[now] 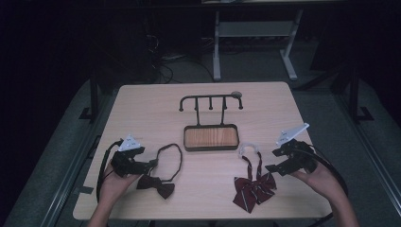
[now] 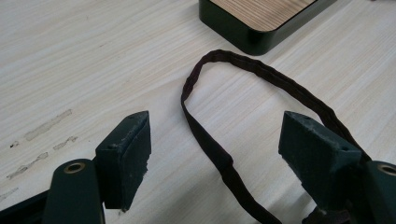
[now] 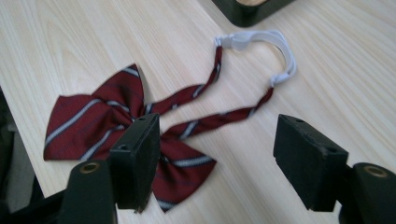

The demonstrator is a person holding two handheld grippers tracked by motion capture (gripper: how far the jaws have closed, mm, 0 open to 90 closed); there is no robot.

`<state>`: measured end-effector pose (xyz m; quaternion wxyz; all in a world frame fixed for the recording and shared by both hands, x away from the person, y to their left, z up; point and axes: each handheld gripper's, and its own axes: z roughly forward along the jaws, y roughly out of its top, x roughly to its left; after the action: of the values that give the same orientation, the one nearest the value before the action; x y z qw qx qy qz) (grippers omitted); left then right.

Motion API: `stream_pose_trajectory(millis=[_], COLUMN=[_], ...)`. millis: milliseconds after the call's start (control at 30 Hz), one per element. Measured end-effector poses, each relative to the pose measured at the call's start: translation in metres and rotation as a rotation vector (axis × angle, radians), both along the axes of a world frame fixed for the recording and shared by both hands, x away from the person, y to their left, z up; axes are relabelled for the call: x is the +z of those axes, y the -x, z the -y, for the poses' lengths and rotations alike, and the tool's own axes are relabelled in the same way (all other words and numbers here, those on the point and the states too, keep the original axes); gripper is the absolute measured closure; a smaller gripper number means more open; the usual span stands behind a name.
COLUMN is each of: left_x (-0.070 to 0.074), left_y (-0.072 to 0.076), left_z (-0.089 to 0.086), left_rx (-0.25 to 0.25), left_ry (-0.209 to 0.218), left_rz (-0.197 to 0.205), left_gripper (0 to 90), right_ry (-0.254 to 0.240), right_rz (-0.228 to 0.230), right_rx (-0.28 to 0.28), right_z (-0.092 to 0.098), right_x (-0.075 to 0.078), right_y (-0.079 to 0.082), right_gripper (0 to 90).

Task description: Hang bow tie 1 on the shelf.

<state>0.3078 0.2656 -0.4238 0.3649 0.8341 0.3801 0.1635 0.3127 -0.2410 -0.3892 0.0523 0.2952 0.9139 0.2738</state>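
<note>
A dark brown bow tie with a thin neck loop (image 1: 158, 183) lies flat on the pale wooden desk (image 1: 142, 113), near the front edge on the left. The left claw (image 1: 153, 165) sits right over its loop. In the left gripper view this claw (image 2: 215, 154) is wide apart, and the brown strap (image 2: 210, 149) runs on the desk between the two black jaws. The jaws do not squeeze it.

A red bow tie with grey stripes and a white band (image 1: 254, 187) lies flat near the front edge on the right. The right claw (image 1: 270, 160) is just beside it, also released. In the right gripper view the red bow (image 3: 93, 121) lies under the claw (image 3: 217, 158), not grasped.

A black rack with a wooden tray (image 1: 210, 137) stands in the middle of the desk, behind both ties.
</note>
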Motion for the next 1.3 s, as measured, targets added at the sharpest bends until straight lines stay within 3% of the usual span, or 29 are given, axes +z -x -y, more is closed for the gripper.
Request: stream_pose_trajectory(millis=[167,967,1300], left_x=[0.001,0.000,-0.001], left_y=[0.000,-0.001,-0.002], left_z=[0.000,0.000,-0.001], left_rx=[-0.004,-0.006,-0.004], left_ry=[-0.020,-0.017,-0.013], left_rz=[0.009,0.000,-0.001], left_gripper=[25.8,25.8,25.8], right_ry=[0.027,0.083,0.153], right_rz=[-0.021,-0.084,-0.139], right_rx=[0.013,-0.008,-0.052], right_z=[-0.009,-0.026,-0.035], right_x=[-0.003,-0.014,-0.032], right_y=[-0.011,-0.055,-0.073], right_gripper=[33.3,40.4,53.5])
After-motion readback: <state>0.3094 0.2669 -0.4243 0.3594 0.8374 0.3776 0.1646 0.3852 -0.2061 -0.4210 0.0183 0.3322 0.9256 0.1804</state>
